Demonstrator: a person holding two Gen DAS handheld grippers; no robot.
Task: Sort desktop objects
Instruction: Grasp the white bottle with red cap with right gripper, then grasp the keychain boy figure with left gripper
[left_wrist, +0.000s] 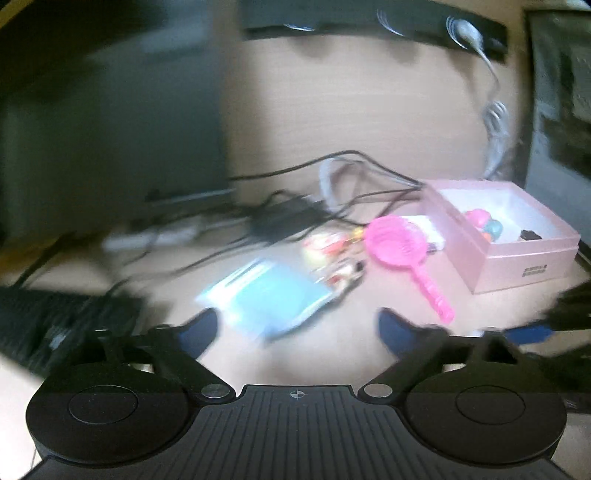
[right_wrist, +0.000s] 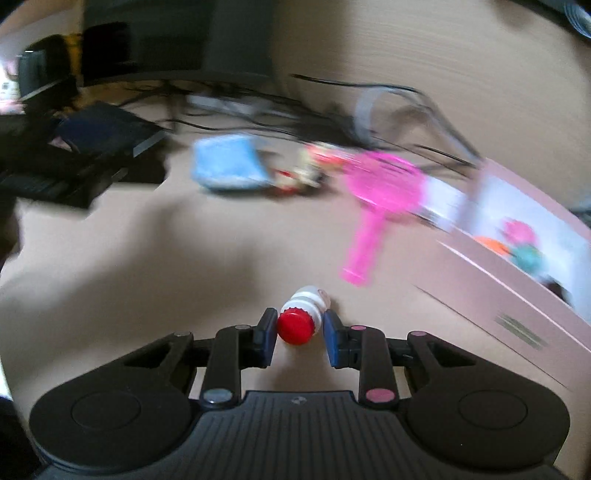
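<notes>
Right wrist view: small bottle (right_wrist: 303, 317) lies on the desk (right_wrist: 184, 258), red cap toward camera, between the narrowed right hand-held gripper (right_wrist: 300, 334) (pads not clearly touching); long axis toward 12 o'clock.

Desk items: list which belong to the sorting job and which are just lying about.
For sorting:
- small bottle with a red cap, between the right gripper fingers
- pink brush
- blue packet
- pink box, open, with toys already inside

Lying about:
- cables
- keyboard
- power strip
</notes>
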